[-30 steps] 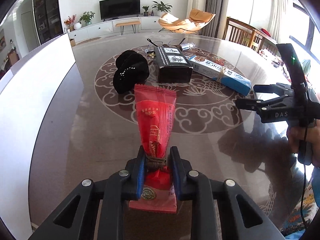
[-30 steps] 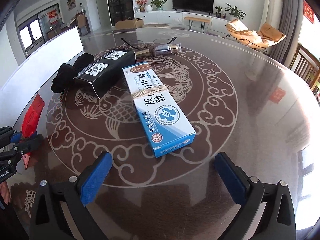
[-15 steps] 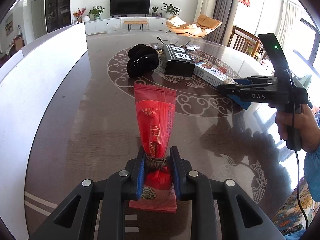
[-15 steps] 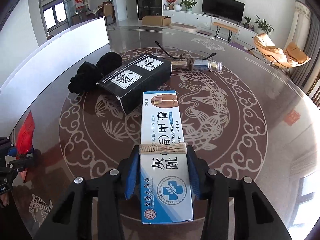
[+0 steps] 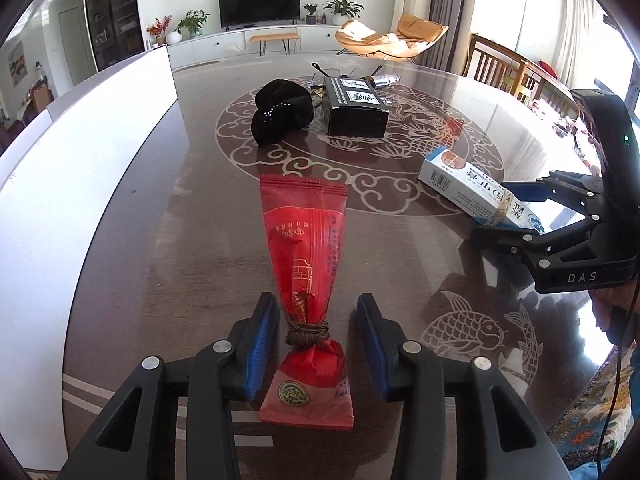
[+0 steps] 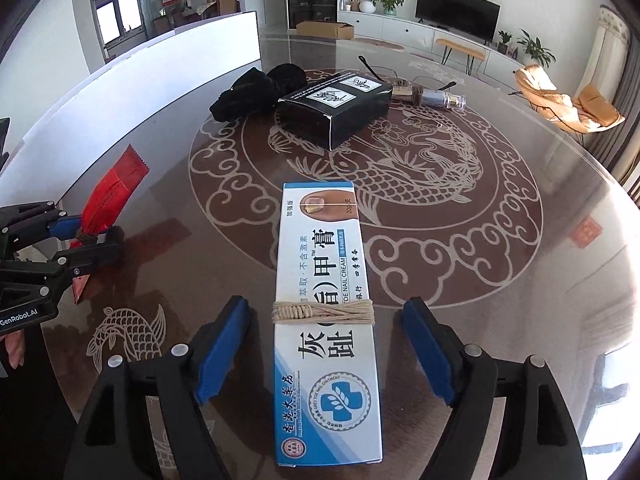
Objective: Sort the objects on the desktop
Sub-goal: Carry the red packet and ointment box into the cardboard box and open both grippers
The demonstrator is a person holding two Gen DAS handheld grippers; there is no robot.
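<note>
A red snack packet (image 5: 306,256), tied with brown cord, lies on the dark table (image 5: 160,240) between the open jaws of my left gripper (image 5: 316,344); the pads stand clear of it. It also shows at the left of the right wrist view (image 6: 106,196). A white and blue nail cream box (image 6: 326,312), bound with pale string, lies between the open jaws of my right gripper (image 6: 326,348), apart from both pads. In the left wrist view the box (image 5: 472,190) and the right gripper (image 5: 516,216) are at the right.
Farther on the table lie a black cloth bundle (image 5: 280,114), a black box (image 5: 354,106), glasses and a small bottle (image 6: 438,98). A white panel (image 5: 80,152) runs along the table's left edge. Wooden chairs (image 5: 504,68) stand at the far right.
Both grippers have opened: the left one let go of the red packet, the right one let go of the nail cream box. Both objects now rest on the table.
</note>
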